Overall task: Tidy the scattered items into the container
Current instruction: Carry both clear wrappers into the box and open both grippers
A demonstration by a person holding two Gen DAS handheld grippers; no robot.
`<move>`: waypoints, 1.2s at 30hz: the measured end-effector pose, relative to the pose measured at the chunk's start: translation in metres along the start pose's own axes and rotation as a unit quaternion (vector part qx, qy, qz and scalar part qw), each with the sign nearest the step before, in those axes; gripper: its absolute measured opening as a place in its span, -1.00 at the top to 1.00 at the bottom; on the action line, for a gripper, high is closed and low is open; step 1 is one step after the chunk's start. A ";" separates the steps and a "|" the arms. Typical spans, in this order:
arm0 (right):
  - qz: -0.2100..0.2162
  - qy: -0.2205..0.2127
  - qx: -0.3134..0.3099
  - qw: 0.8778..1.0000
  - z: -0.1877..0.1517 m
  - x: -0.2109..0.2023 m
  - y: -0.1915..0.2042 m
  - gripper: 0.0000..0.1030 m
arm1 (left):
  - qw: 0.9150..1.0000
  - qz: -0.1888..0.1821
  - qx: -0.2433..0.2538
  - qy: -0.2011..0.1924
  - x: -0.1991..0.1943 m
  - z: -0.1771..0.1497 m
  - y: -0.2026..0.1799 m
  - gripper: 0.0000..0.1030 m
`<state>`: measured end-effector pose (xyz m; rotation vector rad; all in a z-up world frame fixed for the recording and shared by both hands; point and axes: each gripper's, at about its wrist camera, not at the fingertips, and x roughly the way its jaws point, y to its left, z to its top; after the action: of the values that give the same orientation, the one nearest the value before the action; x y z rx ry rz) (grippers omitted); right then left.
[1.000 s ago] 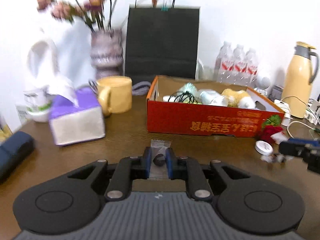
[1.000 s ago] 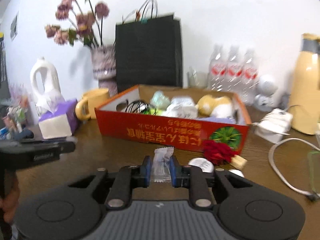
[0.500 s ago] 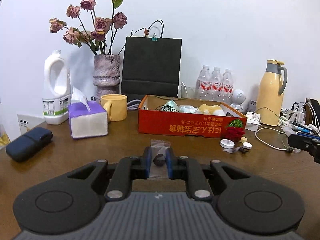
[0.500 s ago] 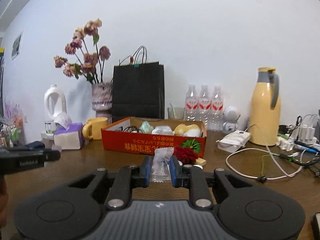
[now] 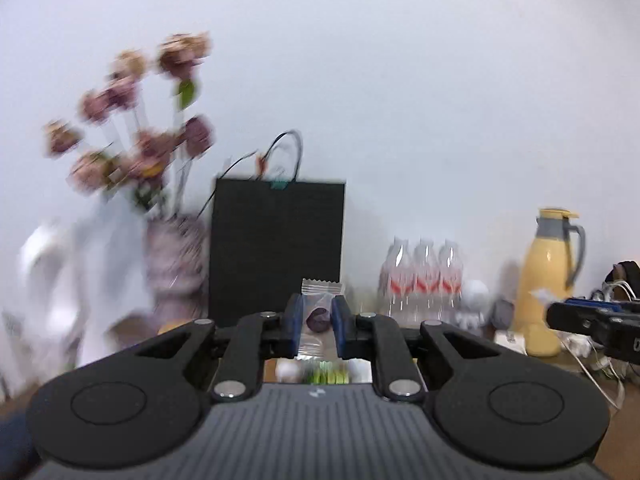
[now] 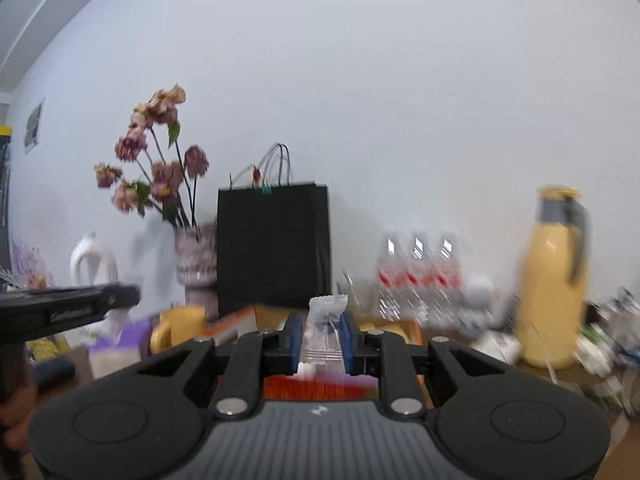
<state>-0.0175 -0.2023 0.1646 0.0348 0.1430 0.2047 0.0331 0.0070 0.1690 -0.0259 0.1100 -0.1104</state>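
- Container (image 6: 240,326), an orange-red cardboard box, is sitting on the brown surface (image 6: 568,378) low in both views, mostly hidden behind the gripper bodies; only its left corner and a strip of its red wall are showing in the right wrist view.
- Left gripper (image 5: 316,320) is pinching a clear packet (image 5: 320,300) with a dark round sweet inside, its blue pads closed against the packet's sides.
- That packet is standing upright, its long axis vertical and its crimped edge pointing up.
- Right gripper (image 6: 322,338) is clamping a white wrapped candy (image 6: 326,322), pads pressed on both sides; this wrapper is also standing upright, its crimped end on top.
- Behind the box a black paper bag (image 6: 274,246) is leaning at the white wall, with a vase of dried roses (image 6: 196,258) on its left.
- Yellow mug (image 6: 180,326) and a purple tissue box (image 6: 114,346) are sitting left of the container.
- Three water bottles (image 5: 422,280) and a yellow thermos jug (image 5: 550,280) are standing to the right, blurred.
- Cables and small items at the far right are smearing too much to identify.
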 end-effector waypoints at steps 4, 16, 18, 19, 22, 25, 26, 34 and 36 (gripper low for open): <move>-0.007 0.005 -0.007 1.000 0.057 0.077 -0.008 0.63 | 1.000 0.029 0.001 0.004 0.076 0.048 0.000 0.68; 0.012 0.258 0.034 0.965 0.091 0.222 -0.054 0.63 | 0.949 -0.048 -0.004 0.312 0.243 0.050 0.020 0.68; 0.009 0.329 0.038 0.944 0.078 0.255 -0.063 0.63 | 0.916 -0.046 -0.020 0.399 0.280 0.029 0.027 0.68; 0.011 0.363 0.051 0.930 0.068 0.271 -0.069 0.63 | 0.903 -0.040 -0.014 0.428 0.293 0.018 0.029 0.68; 0.006 0.424 0.070 0.903 0.040 0.304 -0.077 0.63 | 0.878 -0.029 0.003 0.478 0.314 -0.008 0.028 0.68; -0.008 0.456 0.069 0.887 0.012 0.322 -0.078 0.63 | 0.865 -0.023 0.021 0.501 0.323 -0.027 0.026 0.68; -0.010 0.463 0.071 0.883 0.005 0.326 -0.079 0.63 | 0.860 -0.024 0.023 0.510 0.325 -0.032 0.026 0.68; -0.022 0.495 0.085 0.864 -0.012 0.344 -0.081 0.36 | 0.854 -0.013 0.036 0.518 0.329 -0.027 0.030 0.37; -0.028 0.489 0.081 0.868 0.000 0.341 -0.081 0.09 | 0.857 -0.015 0.035 0.514 0.327 -0.012 0.029 0.08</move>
<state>0.3295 -0.2111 0.1134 0.0916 1.1812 0.1342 0.3578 -0.0010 0.1209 0.1089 1.1850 -0.1504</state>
